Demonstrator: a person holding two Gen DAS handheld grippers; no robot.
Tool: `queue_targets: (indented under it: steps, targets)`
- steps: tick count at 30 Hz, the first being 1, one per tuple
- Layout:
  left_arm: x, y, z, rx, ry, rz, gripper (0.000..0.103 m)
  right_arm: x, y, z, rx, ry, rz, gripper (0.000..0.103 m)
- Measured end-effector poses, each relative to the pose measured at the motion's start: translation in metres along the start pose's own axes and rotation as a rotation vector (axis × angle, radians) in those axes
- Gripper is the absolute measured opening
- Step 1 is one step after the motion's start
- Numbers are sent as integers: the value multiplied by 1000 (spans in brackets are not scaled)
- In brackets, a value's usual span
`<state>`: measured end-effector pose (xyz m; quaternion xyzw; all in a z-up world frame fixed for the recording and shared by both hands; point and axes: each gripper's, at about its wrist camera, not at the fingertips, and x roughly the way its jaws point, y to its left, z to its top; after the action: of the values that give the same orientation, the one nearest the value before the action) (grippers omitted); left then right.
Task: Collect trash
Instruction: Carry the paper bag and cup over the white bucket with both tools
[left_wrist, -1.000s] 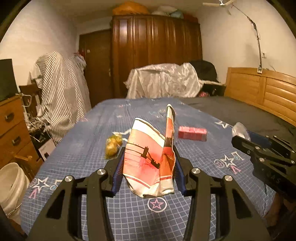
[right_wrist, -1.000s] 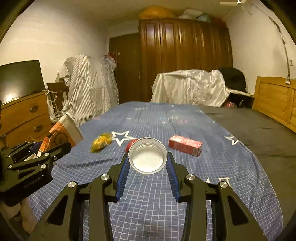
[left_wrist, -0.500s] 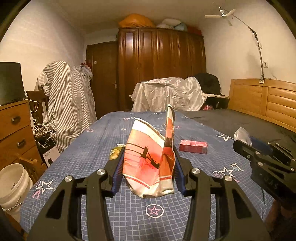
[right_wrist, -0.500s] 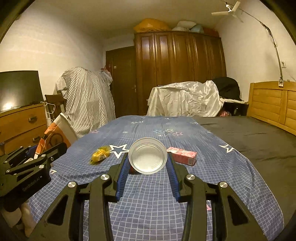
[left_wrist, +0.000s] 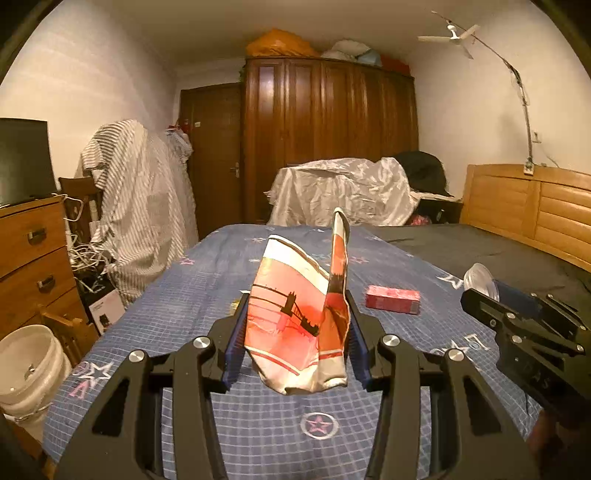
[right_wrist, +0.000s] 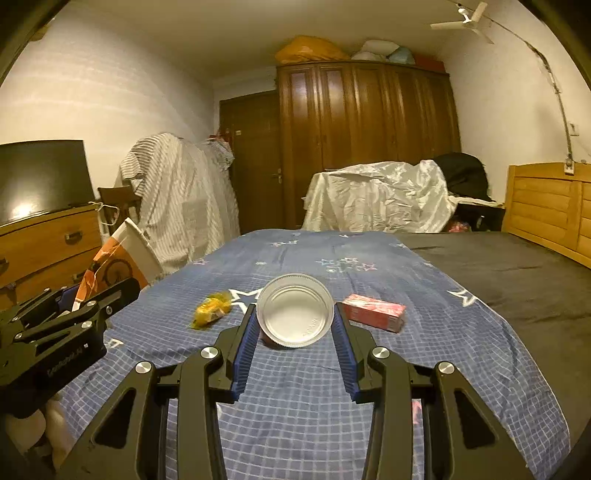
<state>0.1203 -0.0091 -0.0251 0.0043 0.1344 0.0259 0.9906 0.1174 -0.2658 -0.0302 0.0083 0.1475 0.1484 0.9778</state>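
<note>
Looking along my left gripper (left_wrist: 295, 343), I see its two blue-padded fingers (left_wrist: 236, 339) clamped on a crumpled bag (left_wrist: 295, 317), orange and white with a dark bridge printed on it. The bag stands upright between the pads, its bottom drooping below them and its torn top rising well above the fingertips, held clear over the bed (left_wrist: 221, 280). In the right-hand view the same bag (right_wrist: 122, 258) pokes up at the left edge. My right gripper (right_wrist: 295, 328) is closed on a cup (right_wrist: 295, 315), clear plastic with a ribbed rim. Its mouth faces the camera, each side of the rim meets a pad, and it sits right at the fingertips, lifted off the blue checked sheet. From the left view I catch that cup (left_wrist: 480, 280) side-on at the tip of the right gripper, off to my right. Two more bits of trash lie on the bed: a pink box (right_wrist: 373, 312) flat on the sheet just beyond and to the right of the right fingers, and a yellow wrapper (right_wrist: 212, 310) beyond the left pad, beside a white star. Neither touches a gripper. The box (left_wrist: 391, 299) also shows past the bag, to its right. A white bucket (left_wrist: 29, 369) stands on the floor by the bed's left corner, well apart from both grippers.
</note>
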Motion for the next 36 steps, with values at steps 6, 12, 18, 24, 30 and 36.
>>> queue_targets:
  steps: [6, 12, 18, 24, 30, 36]
  targets:
    - [-4, 43, 12, -34, 7, 78, 45, 23, 39, 24, -33, 17, 108, 41]
    - [-15, 98, 24, -62, 7, 177, 45, 48, 91, 50, -68, 34, 202, 41]
    - [-30, 155, 31, -105, 23, 277, 45, 70, 159, 74, -114, 46, 297, 41]
    - [-45, 198, 34, -133, 34, 352, 45, 88, 227, 94, -147, 72, 383, 41]
    - [-59, 249, 32, -179, 58, 431, 45, 103, 310, 106, -189, 107, 479, 41]
    - [-74, 292, 29, -215, 79, 503, 45, 115, 384, 117, -237, 139, 558, 41]
